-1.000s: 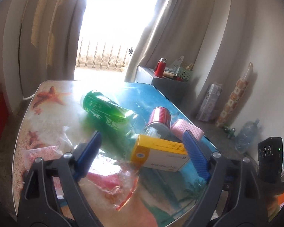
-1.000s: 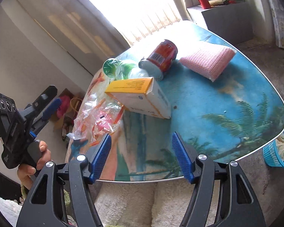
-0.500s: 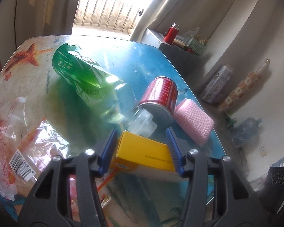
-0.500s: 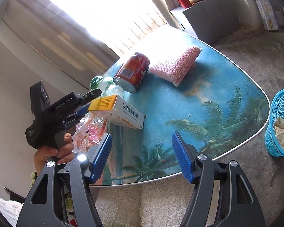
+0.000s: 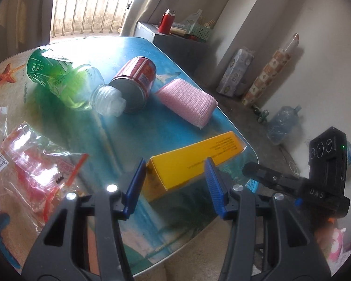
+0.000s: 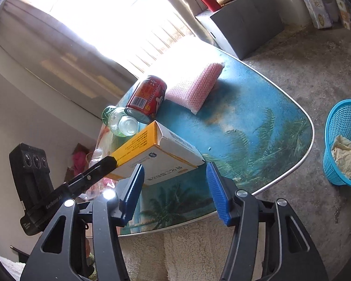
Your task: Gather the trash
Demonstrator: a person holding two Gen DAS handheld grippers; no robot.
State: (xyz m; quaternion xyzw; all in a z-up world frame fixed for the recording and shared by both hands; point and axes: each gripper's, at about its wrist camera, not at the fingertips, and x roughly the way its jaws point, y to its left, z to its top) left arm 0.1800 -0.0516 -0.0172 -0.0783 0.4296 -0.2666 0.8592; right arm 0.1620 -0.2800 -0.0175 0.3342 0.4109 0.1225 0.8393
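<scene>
My left gripper [image 5: 174,183] is shut on a yellow and white carton box [image 5: 194,159] and holds it lifted above the table's near edge. In the right wrist view the box [image 6: 156,154] hangs in front of my right gripper [image 6: 174,188], which is open and empty just below it. The left gripper's finger [image 6: 98,171] shows clamped on the box's yellow end. On the beach-print table [image 5: 133,126] lie a green bottle [image 5: 65,82], a red can [image 5: 135,84], a pink sponge [image 5: 187,99] and a crumpled plastic wrapper [image 5: 28,166].
A blue trash basket [image 6: 344,142] with crumpled paper stands on the floor right of the table. A grey cabinet [image 6: 243,28] with a red flask stands behind the table. A fluffy rug [image 6: 194,253] lies under the near table edge.
My left gripper has lifted the box off the table and carried it toward the near right edge, turning it. The right gripper has come up close under the box.
</scene>
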